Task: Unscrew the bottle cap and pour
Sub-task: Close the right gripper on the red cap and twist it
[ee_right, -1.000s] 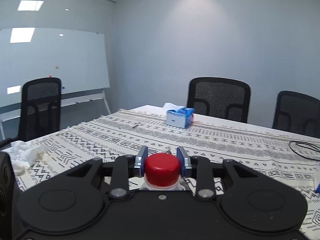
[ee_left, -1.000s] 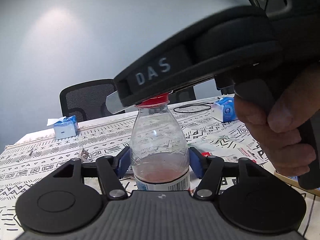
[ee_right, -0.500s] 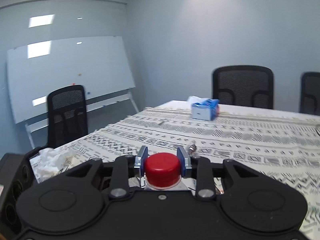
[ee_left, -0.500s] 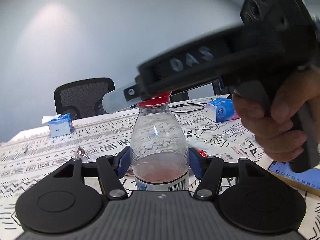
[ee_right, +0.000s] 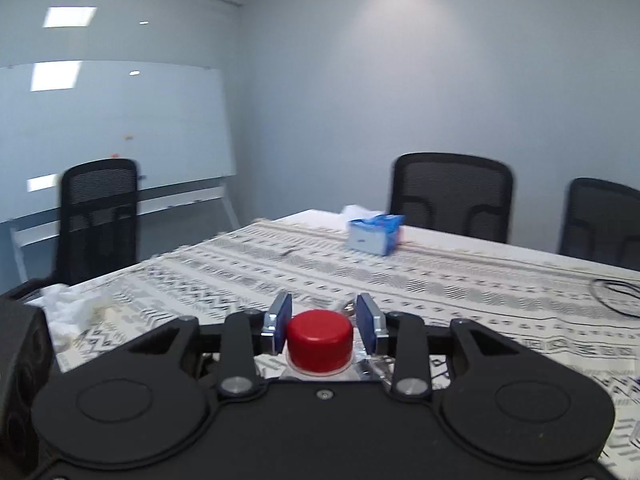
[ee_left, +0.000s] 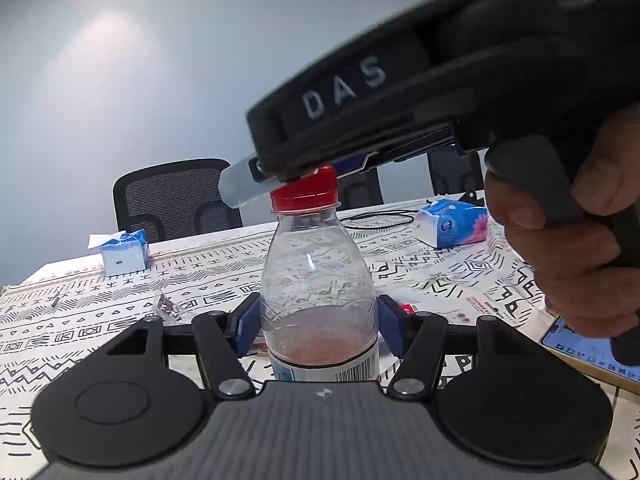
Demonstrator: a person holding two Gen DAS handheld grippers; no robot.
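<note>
The right gripper [ee_right: 323, 322] has just let its jaws spread: a second ago both blue pads were tight against the red cap [ee_right: 320, 340], and now they stand a little apart from it, the left pad close by its side, a clear gap showing on the right, the cap between them but no longer pinched. The room behind it has swung back too, the whiteboard [ee_right: 112, 136] sitting about where it did a second ago after tilting away. Over on the left wrist camera nothing has shifted: the left gripper [ee_left: 319, 322] is closed on the clear plastic bottle [ee_left: 318, 292], blue pads pressed to its lower body on both sides, the bottle upright above the patterned tablecloth [ee_left: 420, 264] with a shallow layer of pinkish liquid at the bottom and a barcode label showing just above the gripper body. The cap sits on the bottle's neck, and the black body of the right gripper, lettered DAS, reaches in over it from the upper right, held by the person's right hand [ee_left: 576, 248]. On the table behind, a blue tissue box [ee_left: 122, 252] sits at the far left edge, a tissue pack [ee_left: 452, 226] lies to the right, and a black cable loop [ee_left: 380, 218] lies between them near the far edge.
</note>
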